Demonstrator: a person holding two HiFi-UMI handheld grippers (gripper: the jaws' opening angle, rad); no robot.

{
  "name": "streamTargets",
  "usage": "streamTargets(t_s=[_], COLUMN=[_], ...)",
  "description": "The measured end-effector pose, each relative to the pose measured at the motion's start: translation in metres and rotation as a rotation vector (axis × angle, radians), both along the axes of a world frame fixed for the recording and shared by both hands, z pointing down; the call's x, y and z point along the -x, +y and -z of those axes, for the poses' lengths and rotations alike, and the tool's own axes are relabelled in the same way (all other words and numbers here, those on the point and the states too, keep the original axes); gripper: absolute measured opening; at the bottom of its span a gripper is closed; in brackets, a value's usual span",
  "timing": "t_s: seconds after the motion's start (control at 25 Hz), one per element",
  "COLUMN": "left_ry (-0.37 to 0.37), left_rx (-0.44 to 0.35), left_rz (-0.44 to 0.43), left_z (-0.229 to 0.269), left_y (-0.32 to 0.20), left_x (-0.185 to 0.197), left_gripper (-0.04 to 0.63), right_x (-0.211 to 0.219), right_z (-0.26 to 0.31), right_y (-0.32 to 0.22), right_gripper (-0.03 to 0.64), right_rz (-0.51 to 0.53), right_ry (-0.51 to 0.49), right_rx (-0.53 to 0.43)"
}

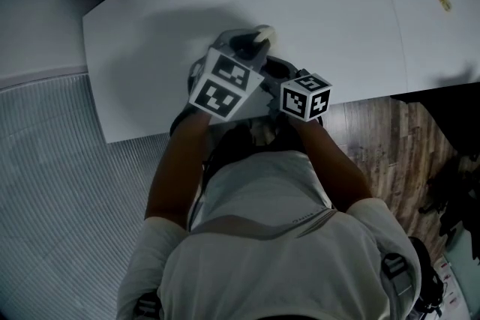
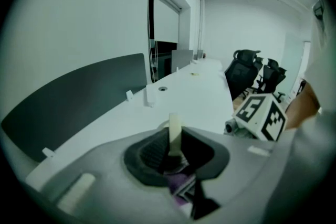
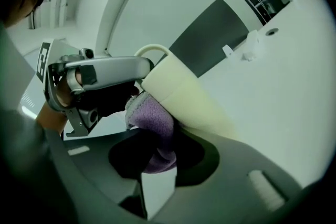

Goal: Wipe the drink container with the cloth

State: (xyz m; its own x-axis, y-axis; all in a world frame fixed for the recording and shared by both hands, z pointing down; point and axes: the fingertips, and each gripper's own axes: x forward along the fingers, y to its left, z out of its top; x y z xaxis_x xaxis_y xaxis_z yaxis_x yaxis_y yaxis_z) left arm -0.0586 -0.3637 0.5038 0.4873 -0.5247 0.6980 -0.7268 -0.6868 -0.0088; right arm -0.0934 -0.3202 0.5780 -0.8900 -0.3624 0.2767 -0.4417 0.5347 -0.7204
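Two grippers converge on one cream mug. The left gripper clamps the mug handle. In the right gripper view the body slants to lower right, and the right gripper pinches a purple cloth against its lower-left flank.

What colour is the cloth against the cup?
Purple; the cloth shows best in the right gripper view.

The pale cream handled cup showed one plain colour. The fuzzy lilac-purple cloth was unpatterned too. The long curved white desk was flat white, and the dark grey partition panel was uniform. Two white cubes carried black square markers. The brown wooden plank floor showed grain, and the ribbed grey floor covering had fine lines.
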Motion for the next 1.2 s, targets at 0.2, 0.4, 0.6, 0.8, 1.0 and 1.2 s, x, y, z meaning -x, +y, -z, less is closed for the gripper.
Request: streamTargets(t_s=[0.2, 0.4, 0.6, 0.8, 1.0, 1.2], left_ry=[0.02, 0.02, 0.018, 0.024, 0.018, 0.019], left_rx=[0.018, 0.017, 0.025, 0.025, 0.036, 0.041], left_rz=[0.008, 0.012, 0.009, 0.014, 0.013, 0.009], left_z=[0.0, 0.0, 0.0, 0.0, -0.001, -0.001], left_y=[0.0, -0.001, 0.001, 0.002, 0.0, 0.0], left_x=[0.0, 0.0, 0.0, 0.002, -0.002, -0.001], left_gripper=[0.066, 0.066, 0.066, 0.066, 0.067, 0.067], right_x=[-0.003, -0.008, -0.009, -0.023, -0.067, -0.077], right_z=[-0.032, -0.062, -0.066, -0.055, -0.017, 0.02], right_y=[0.0, -0.001, 0.003, 0.028, 0.036, 0.02], right_gripper=[0.101, 0.101, 0.103, 0.101, 0.1, 0.1], right_rz=[-0.039, -0.042, -0.017, 0.016, -0.091, -0.125], right_ry=[0.052, 0.159, 0.178, 0.108, 0.01, -0.023], right_rx=[0.112, 0.138, 0.138, 0.179, 0.149, 0.018])
